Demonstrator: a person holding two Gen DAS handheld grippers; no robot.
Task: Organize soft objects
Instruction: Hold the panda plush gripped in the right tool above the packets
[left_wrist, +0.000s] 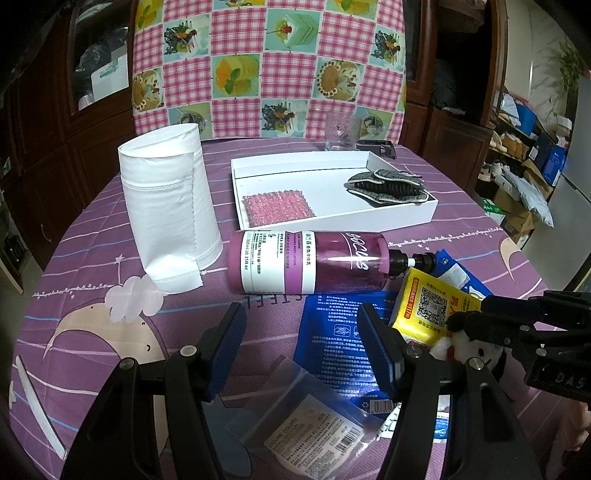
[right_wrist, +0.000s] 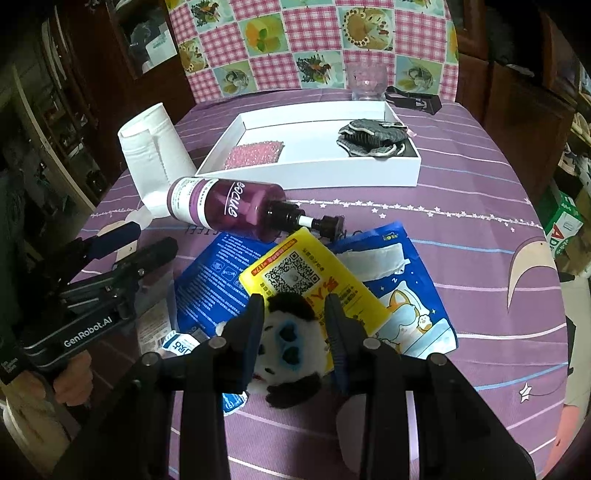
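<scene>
A round table covered in a purple cloth (right_wrist: 461, 192) fills both wrist views. Low in the right wrist view, the right gripper (right_wrist: 295, 317) has its jaws on either side of a small panda plush (right_wrist: 288, 347), close against its head; whether they actually press it cannot be told. The panda lies on the cloth, its top overlapping a yellow packet (right_wrist: 306, 273) that rests on blue packets (right_wrist: 417, 295). At 12 o'clock from the panda, a purple lotion bottle (right_wrist: 229, 206) lies on its side. Beyond it, toward 12 o'clock, sits a white tray (right_wrist: 314, 173) holding a pink sponge (right_wrist: 255, 153) at its left and grey gloves (right_wrist: 373, 138) at its right. A white paper roll (left_wrist: 170, 214) stands at 10 o'clock. The left gripper (left_wrist: 301, 347) hovers with jaws spread wide and empty above a clear bag (left_wrist: 306, 428).
</scene>
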